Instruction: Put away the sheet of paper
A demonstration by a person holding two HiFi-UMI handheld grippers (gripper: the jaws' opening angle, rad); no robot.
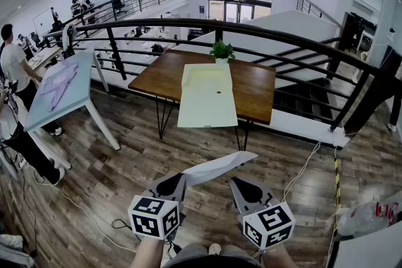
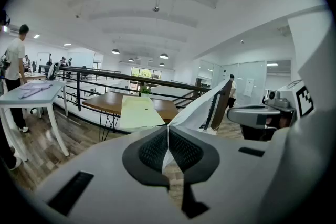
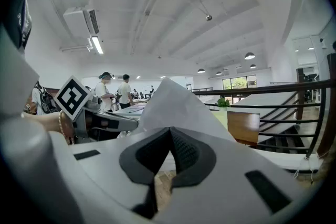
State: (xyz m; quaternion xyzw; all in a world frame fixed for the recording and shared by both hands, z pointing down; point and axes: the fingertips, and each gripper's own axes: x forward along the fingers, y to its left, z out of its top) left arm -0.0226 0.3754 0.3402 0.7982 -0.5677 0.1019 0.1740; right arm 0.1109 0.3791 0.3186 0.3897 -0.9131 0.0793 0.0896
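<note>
- Wood-plank floor (image 1: 119, 172) of a railed mezzanine fills the foreground; a brown bench (image 1: 160, 78) stands ahead, with a pale yellow folder (image 1: 207, 100) hanging over its near edge and a small plant (image 1: 222, 50) at its far edge.
- The sheet of paper (image 1: 217, 169) is in the air short of the bench's near edge, stretched between the 2 grippers.
- The left gripper (image 1: 183, 181) is clamped on 1 end of the sheet, its pads pressed flat against it.
- The right gripper (image 1: 233, 180) has its pads together at the tip with the sheet rising from between them, so it looks clamped on the other end.
- The sheet is likely very light, limp and easy to crease or tear; taut, it bows only slightly. Holding it at 2 opposite edges looks sensible, since 1 pinch would let it droop.
- The head view shows the sheet's whole span and the folder; neither gripper view does.
- Only the gripper views show the pads on the paper, plus people at desks beyond.
</note>
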